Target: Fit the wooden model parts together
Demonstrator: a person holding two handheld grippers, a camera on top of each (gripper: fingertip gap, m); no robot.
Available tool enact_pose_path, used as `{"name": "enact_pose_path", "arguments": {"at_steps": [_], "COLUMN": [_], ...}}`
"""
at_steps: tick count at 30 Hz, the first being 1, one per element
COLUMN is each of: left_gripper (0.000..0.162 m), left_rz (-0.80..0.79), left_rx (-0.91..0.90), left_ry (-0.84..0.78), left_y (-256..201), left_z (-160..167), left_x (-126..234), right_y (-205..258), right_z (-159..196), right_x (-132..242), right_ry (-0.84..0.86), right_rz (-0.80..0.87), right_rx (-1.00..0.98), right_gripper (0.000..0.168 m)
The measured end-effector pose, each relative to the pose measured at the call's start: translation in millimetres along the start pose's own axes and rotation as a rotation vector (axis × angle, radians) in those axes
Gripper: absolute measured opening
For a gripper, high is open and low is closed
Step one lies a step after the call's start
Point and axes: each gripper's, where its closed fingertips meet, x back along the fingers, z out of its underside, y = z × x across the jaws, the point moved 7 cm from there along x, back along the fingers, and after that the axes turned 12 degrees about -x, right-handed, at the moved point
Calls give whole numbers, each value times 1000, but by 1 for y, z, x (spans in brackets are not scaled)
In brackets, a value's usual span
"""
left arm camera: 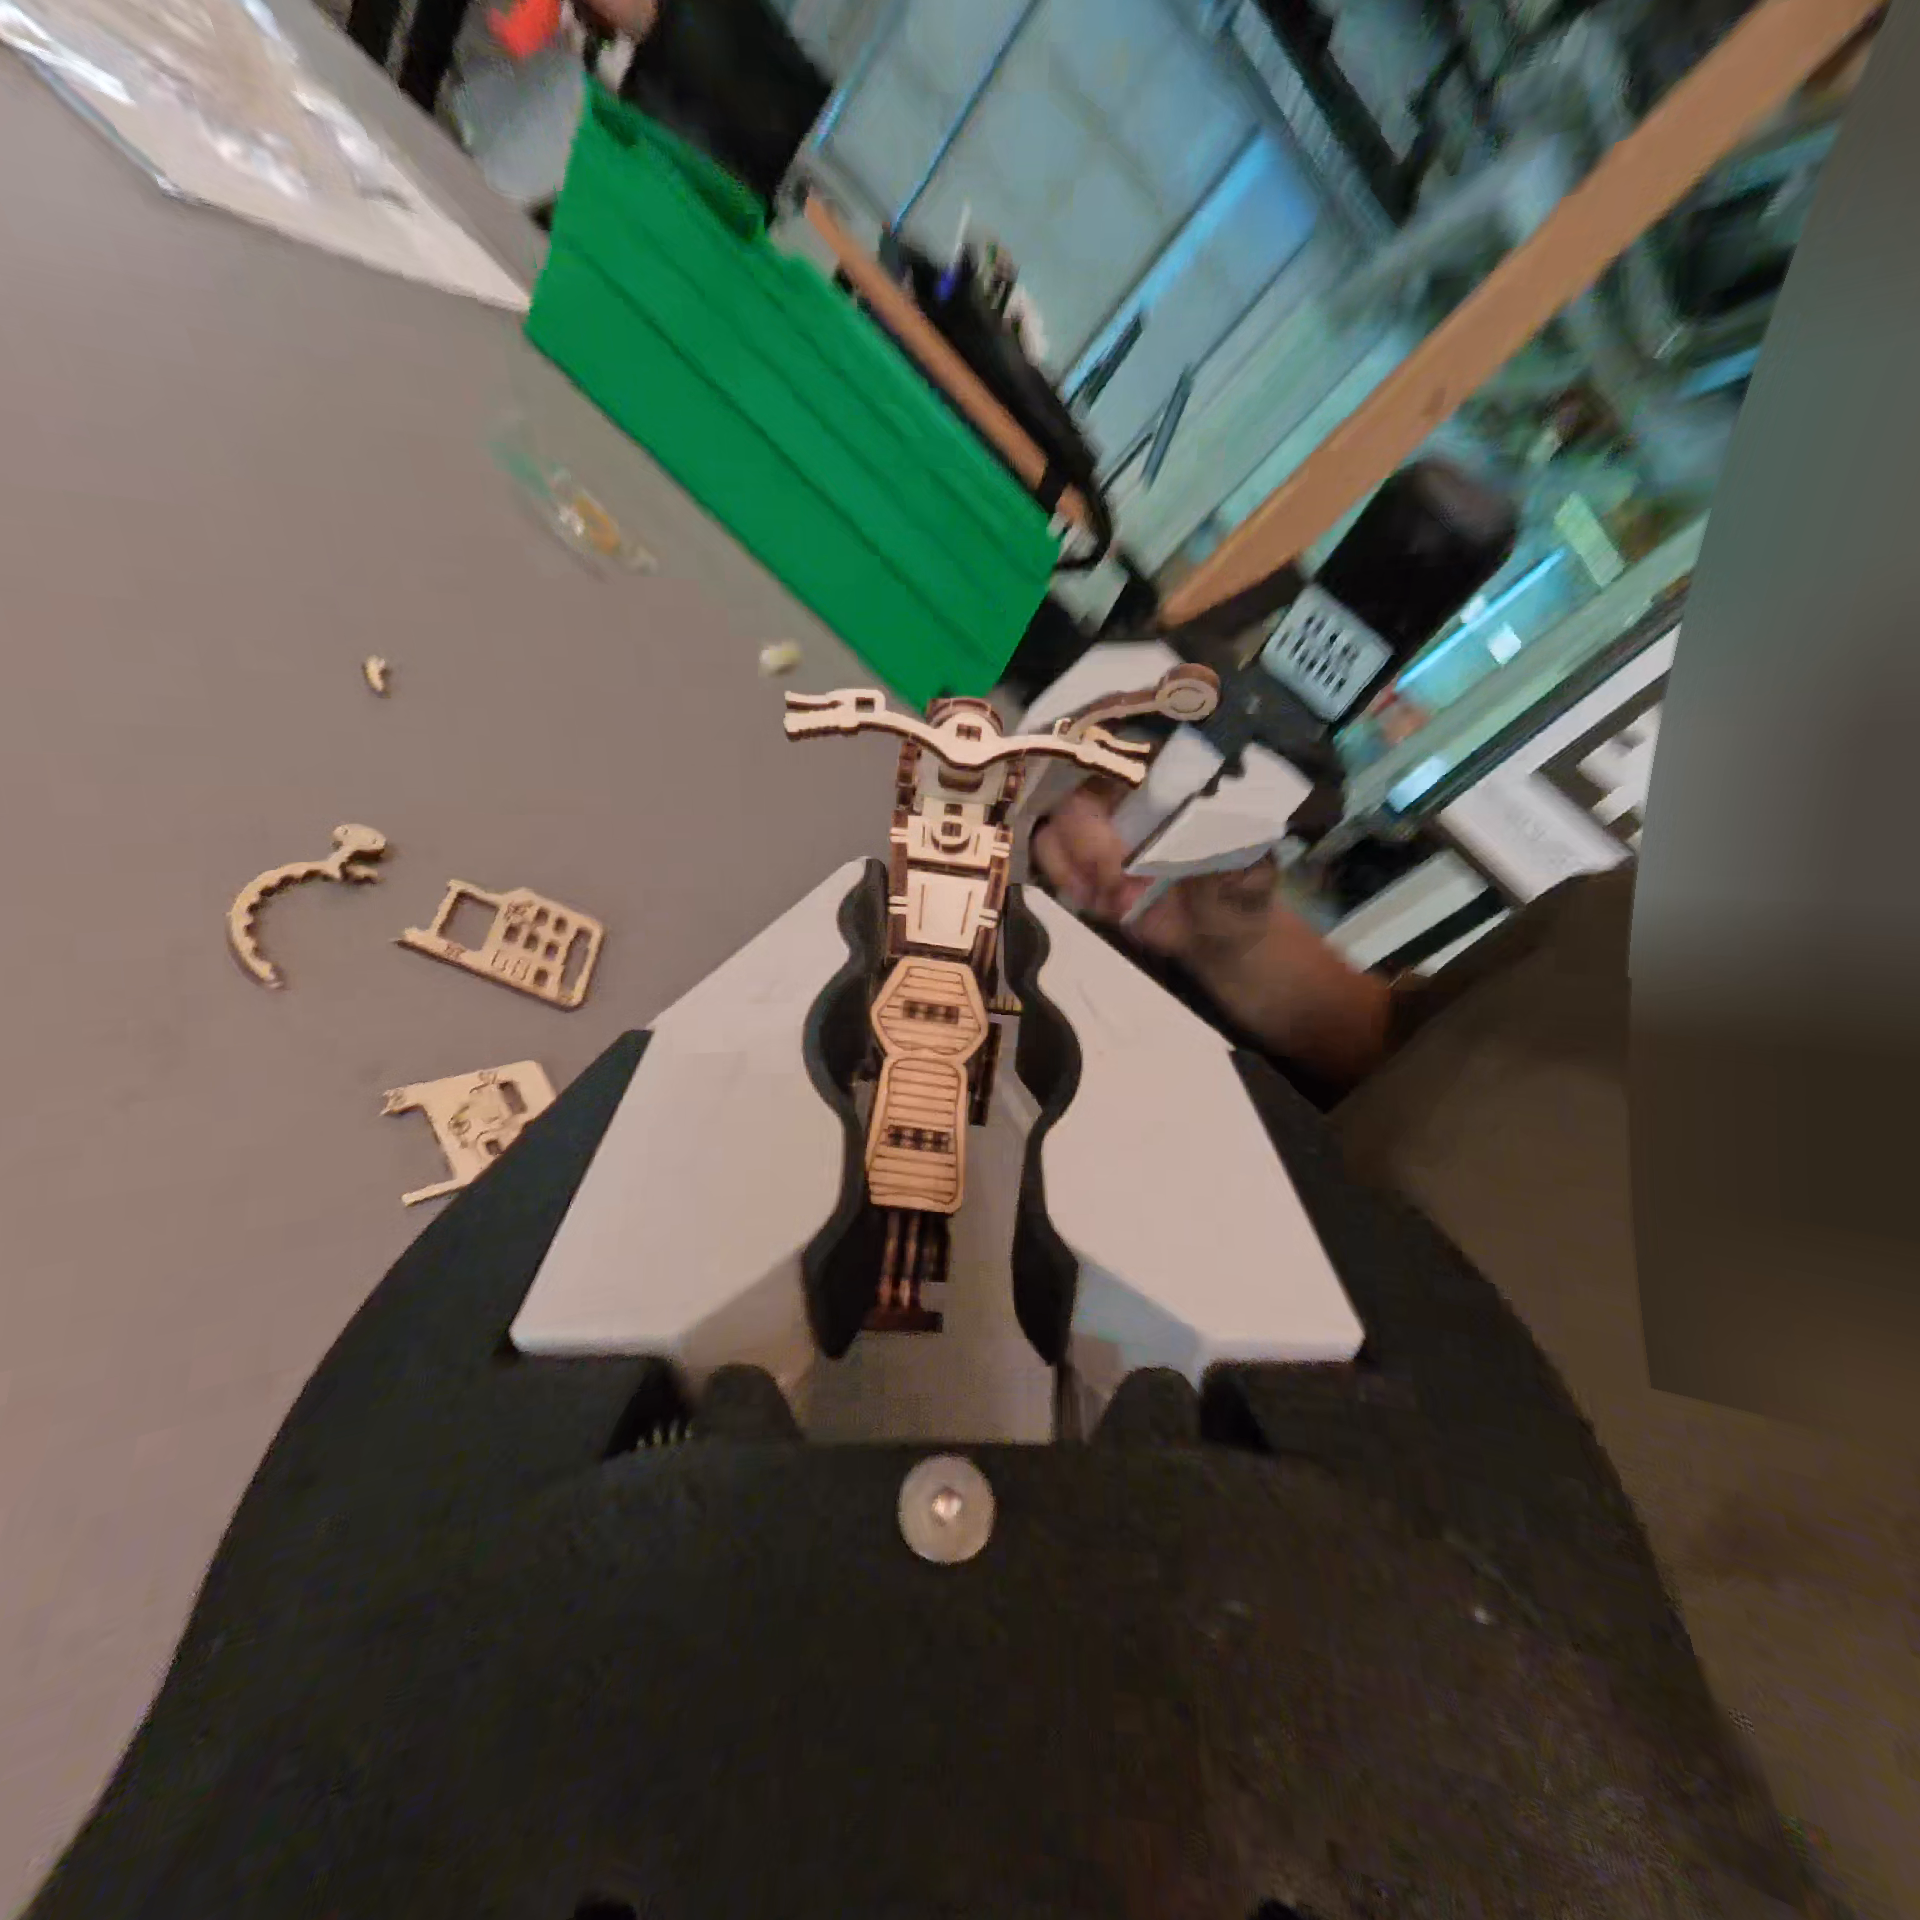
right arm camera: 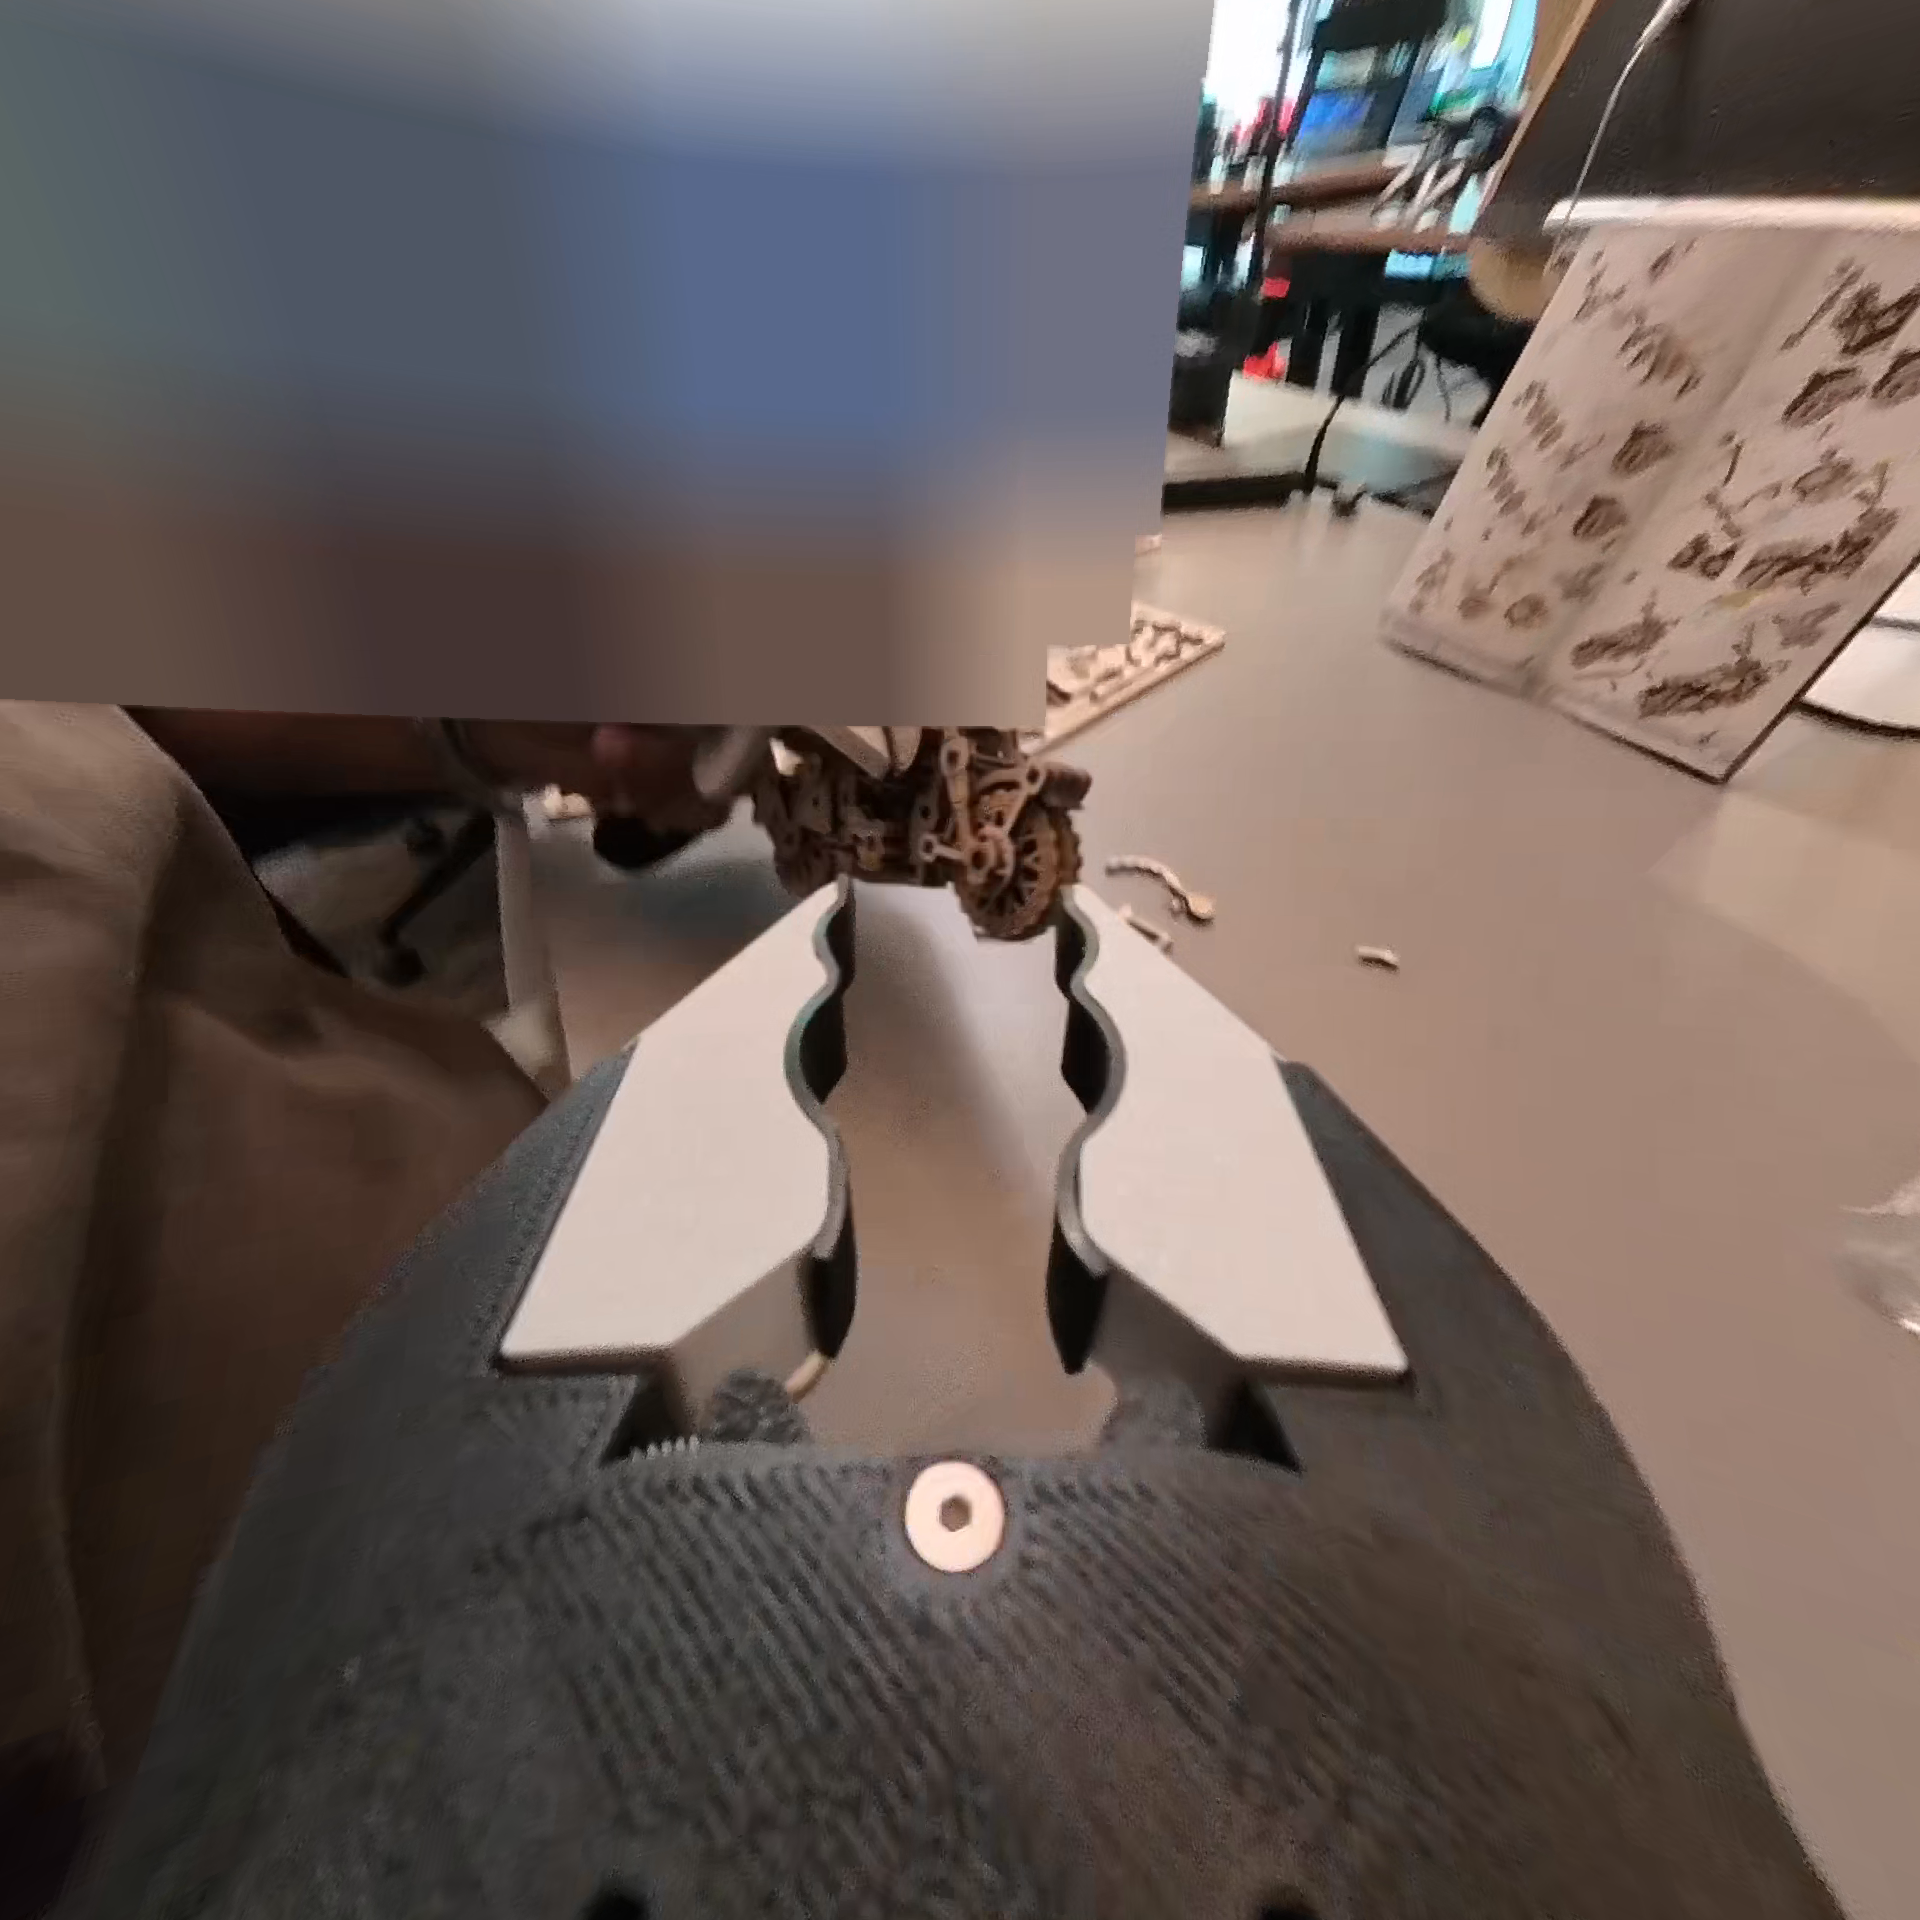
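Note:
My left gripper (left arm camera: 940,894) is shut on a wooden motorcycle model (left arm camera: 930,1029) and holds it by the body, above the grey table (left arm camera: 260,520). The seat faces the camera and the handlebars (left arm camera: 966,732) point away. A round mirror piece (left arm camera: 1184,691) stands at the right handlebar end. My right gripper (right arm camera: 954,914) is open and empty, its fingertips just below the model's wheel (right arm camera: 1023,862). The right gripper also shows in the left wrist view (left arm camera: 1205,821), in a hand behind the model. Loose wooden parts lie on the table: a curved piece (left arm camera: 296,894) and two flat panels (left arm camera: 509,940) (left arm camera: 473,1122).
A green bin (left arm camera: 779,416) stands at the table's far edge. A clear plastic bag (left arm camera: 582,509) lies near it. An instruction sheet (right arm camera: 1683,468) leans at the right, a punched wooden part sheet (right arm camera: 1132,655) lies behind the model, and small wood scraps (right arm camera: 1164,883) lie nearby.

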Motion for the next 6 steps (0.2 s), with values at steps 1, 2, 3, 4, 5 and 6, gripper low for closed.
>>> {"name": "enact_pose_path", "arguments": {"at_steps": [1,2,3,4,5,6], "left_gripper": [20,20,20,20,20,20], "left_rz": [24,59,95,118,141,164], "left_rx": [49,92,130,166,190,208], "left_ry": [-63,-129,-190,-233,-267,-297], "left_y": [0,-1,-2,-2,-4,-6], "left_z": [-4,-8,-12,-14,-15,-15], "left_x": [2,5,7,8,8,8], "right_y": [3,6,9,12,14,15], "right_z": [-4,-6,-7,-6,-5,-3], "right_x": [-1,-3,-6,-9,-13,-16], "right_ry": [-46,-85,-115,-135,-146,-155], "right_rz": [-17,-39,-71,-105,-131,-151], "right_rx": [-44,-102,-167,-233,-295,-348], "right_gripper": [36,36,37,38,40,42]}}
